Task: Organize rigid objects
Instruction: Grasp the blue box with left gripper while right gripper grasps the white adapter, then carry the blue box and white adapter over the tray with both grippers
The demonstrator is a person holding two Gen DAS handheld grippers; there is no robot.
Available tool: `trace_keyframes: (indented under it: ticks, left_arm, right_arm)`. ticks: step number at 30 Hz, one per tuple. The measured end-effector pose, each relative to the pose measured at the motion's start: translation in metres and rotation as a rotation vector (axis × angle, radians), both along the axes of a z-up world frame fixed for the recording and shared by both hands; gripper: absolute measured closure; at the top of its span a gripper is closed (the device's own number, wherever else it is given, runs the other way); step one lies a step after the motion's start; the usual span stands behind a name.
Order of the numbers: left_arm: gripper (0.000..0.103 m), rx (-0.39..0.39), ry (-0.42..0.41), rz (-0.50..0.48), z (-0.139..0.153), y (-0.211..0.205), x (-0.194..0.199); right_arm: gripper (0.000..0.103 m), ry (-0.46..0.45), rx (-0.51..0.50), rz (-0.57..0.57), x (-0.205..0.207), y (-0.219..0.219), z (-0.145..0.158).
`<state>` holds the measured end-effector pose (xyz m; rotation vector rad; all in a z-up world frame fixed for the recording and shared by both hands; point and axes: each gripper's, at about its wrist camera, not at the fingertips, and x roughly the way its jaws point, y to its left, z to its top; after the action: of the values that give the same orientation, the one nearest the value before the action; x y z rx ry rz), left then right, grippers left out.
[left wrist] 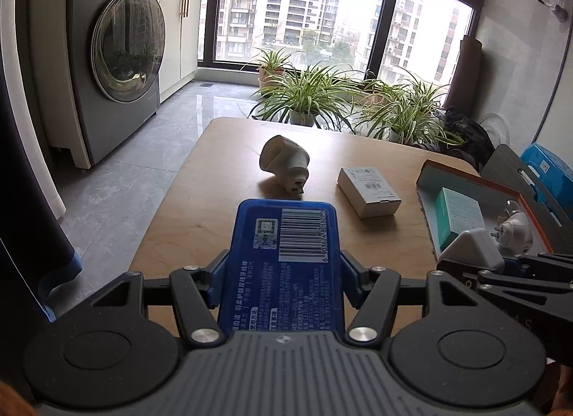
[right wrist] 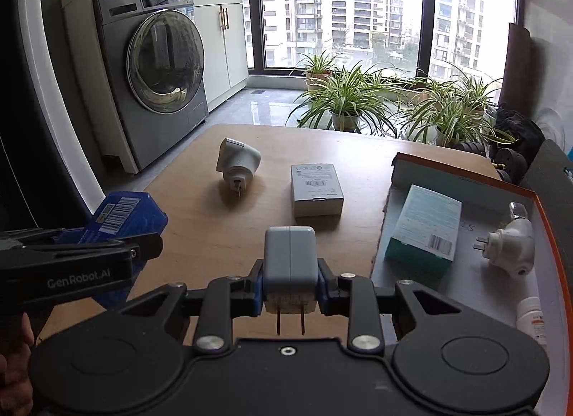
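Note:
My left gripper [left wrist: 283, 281] is shut on a flat blue box [left wrist: 284, 247] with a barcode, held above the wooden table [left wrist: 200, 215]. In the right wrist view that blue box [right wrist: 125, 215] and left gripper [right wrist: 107, 254] show at the left. My right gripper [right wrist: 290, 285] is shut on a grey plug adapter [right wrist: 290, 258], prongs toward the camera; the same adapter [left wrist: 472, 249] shows at the right of the left wrist view. On the table lie a white round plug [right wrist: 238, 161] and a white carton [right wrist: 316, 188]. An orange-rimmed tray [right wrist: 465, 174] holds a teal box [right wrist: 426, 224], a white plug [right wrist: 510, 247] and a small bottle [right wrist: 531, 319].
Beyond the table's far edge stand several potted spider plants [right wrist: 347, 97] before a large window. A washing machine [right wrist: 157, 68] and cabinets stand at the left. A dark board [right wrist: 551, 172] and a blue package [left wrist: 548, 168] sit right of the tray.

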<state>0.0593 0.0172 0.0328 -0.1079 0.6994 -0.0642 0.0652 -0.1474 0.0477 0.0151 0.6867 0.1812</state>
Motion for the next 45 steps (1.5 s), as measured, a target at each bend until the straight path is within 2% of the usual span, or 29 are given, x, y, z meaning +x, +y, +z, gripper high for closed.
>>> trace_keyframes:
  ticks: [11,24,45]
  left_arm:
    - [0.040,0.027,-0.008,-0.024,0.004,-0.026,-0.014]
    - [0.040,0.046,-0.016,-0.069,0.004,-0.054,-0.023]
    - [0.040,0.049,-0.030,-0.210,0.011,-0.121,-0.034]
  right_arm:
    - [0.068,-0.034,0.037,-0.049,-0.033,-0.027,0.007]
    - [0.068,-0.052,0.054,-0.092,-0.051,-0.050,0.006]
    - [0.068,-0.078,0.066,-0.231,-0.078,-0.110,0.007]
